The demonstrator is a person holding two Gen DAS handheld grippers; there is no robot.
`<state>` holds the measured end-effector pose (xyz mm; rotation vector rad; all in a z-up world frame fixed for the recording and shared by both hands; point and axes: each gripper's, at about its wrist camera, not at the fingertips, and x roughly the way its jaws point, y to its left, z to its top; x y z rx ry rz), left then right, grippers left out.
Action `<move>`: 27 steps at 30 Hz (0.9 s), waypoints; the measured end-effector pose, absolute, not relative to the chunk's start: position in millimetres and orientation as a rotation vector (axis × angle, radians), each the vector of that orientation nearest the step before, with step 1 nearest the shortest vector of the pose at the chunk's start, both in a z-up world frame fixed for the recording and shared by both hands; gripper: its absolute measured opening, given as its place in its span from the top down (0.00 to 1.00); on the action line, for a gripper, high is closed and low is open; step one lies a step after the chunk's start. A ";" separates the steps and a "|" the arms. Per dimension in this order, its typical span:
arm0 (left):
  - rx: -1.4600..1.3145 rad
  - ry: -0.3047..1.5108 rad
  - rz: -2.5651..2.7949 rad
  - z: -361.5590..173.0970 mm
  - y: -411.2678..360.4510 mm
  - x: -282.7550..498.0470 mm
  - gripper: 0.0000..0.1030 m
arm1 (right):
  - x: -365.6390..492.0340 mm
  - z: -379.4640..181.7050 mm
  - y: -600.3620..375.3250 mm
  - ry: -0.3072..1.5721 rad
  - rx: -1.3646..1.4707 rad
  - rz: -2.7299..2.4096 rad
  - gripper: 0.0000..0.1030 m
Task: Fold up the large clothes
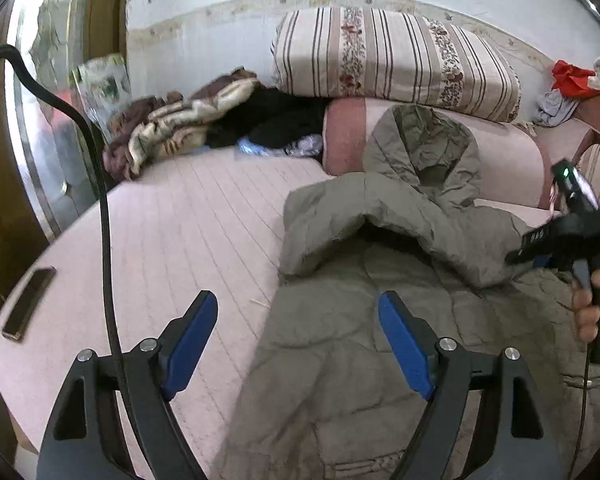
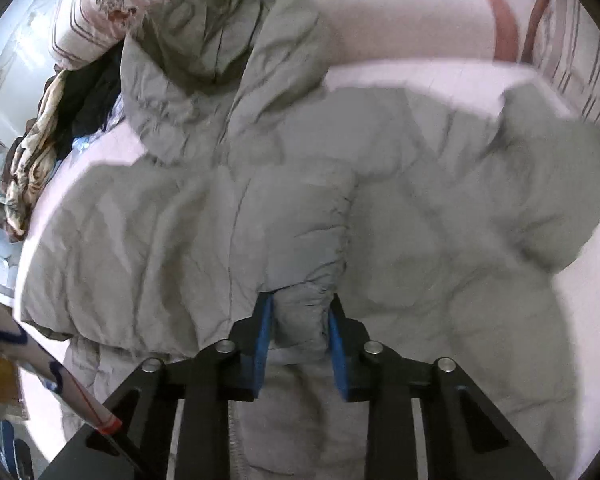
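A large olive-grey padded coat [image 1: 380,320] with a hood [image 1: 424,148] lies spread on a pink quilted bed [image 1: 180,232]. My left gripper [image 1: 298,300] is open and empty, hovering over the coat's left edge. In the right wrist view the coat [image 2: 180,240] fills the frame, hood [image 2: 220,40] at the top. My right gripper [image 2: 300,300] is shut on a fold of the coat, a sleeve end [image 2: 304,312], between its blue pads. The right gripper's body [image 1: 572,232] and the hand holding it show at the right of the left wrist view.
A striped rolled quilt [image 1: 392,56] and a pink bolster [image 1: 344,136] lie behind the coat. A heap of brown, beige and black clothes [image 1: 204,120] sits at the back left. A dark phone [image 1: 28,304] lies near the bed's left edge. A black cable [image 1: 104,220] hangs at left.
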<state>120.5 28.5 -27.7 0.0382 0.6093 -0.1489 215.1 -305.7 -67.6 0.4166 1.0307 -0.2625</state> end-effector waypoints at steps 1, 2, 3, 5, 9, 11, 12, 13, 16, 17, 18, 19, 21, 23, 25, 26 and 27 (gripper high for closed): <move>0.031 0.618 -0.153 -29.1 28.5 121.5 0.21 | 213.5 -62.0 -310.2 1.021 0.392 -0.290 0.75; 0.028 0.627 -0.154 -30.7 28.5 122.1 0.21 | 213.1 -58.4 -314.9 1.015 0.377 -0.309 0.76; 0.028 0.634 -0.155 -32.3 28.2 122.4 0.21 | 212.0 -54.3 -322.5 1.010 0.355 -0.340 0.77; 0.033 0.647 -0.158 -35.3 26.3 122.5 0.21 | 214.6 -54.5 -332.7 1.019 0.342 -0.371 0.77; 0.049 0.660 -0.157 -39.7 22.4 123.6 0.21 | 224.7 -73.8 -348.6 1.068 0.323 -0.410 0.77; 0.054 0.669 -0.158 -42.2 21.6 124.9 0.21 | 229.4 -84.6 -349.8 1.088 0.301 -0.430 0.77; 0.054 0.677 -0.161 -44.1 21.3 126.1 0.21 | 232.1 -91.4 -350.3 1.098 0.293 -0.440 0.76; 0.051 0.687 -0.165 -45.5 20.8 128.1 0.21 | 234.8 -98.5 -350.9 1.107 0.291 -0.449 0.76; 0.036 0.725 -0.176 -50.7 21.3 133.9 0.21 | 235.4 -111.0 -350.4 1.110 0.272 -0.471 0.73; 0.029 0.735 -0.178 -51.6 21.8 135.7 0.21 | 237.0 -113.2 -349.0 1.101 0.252 -0.479 0.67; 0.021 0.746 -0.180 -52.8 22.5 137.6 0.21 | 238.2 -114.0 -347.2 1.095 0.211 -0.512 0.52; 0.017 0.752 -0.179 -53.5 23.1 138.6 0.21 | 239.1 -114.7 -346.5 1.092 0.175 -0.550 0.41; 0.013 0.759 -0.164 -53.9 23.9 140.2 0.21 | 235.7 -112.4 -350.0 1.081 0.121 -0.606 0.18; 0.008 0.758 -0.157 -51.9 23.8 139.9 0.21 | 229.2 -106.0 -354.9 1.068 0.145 -0.577 0.18; -0.003 0.751 -0.157 -48.7 23.6 137.0 0.21 | 214.5 -91.6 -359.5 1.035 0.173 -0.558 0.18; -0.005 0.744 -0.158 -46.9 22.9 134.6 0.21 | 206.3 -83.8 -360.0 1.014 0.177 -0.551 0.18; -0.003 0.736 -0.156 -44.8 21.5 131.8 0.21 | 200.3 -78.3 -360.3 1.000 0.174 -0.546 0.18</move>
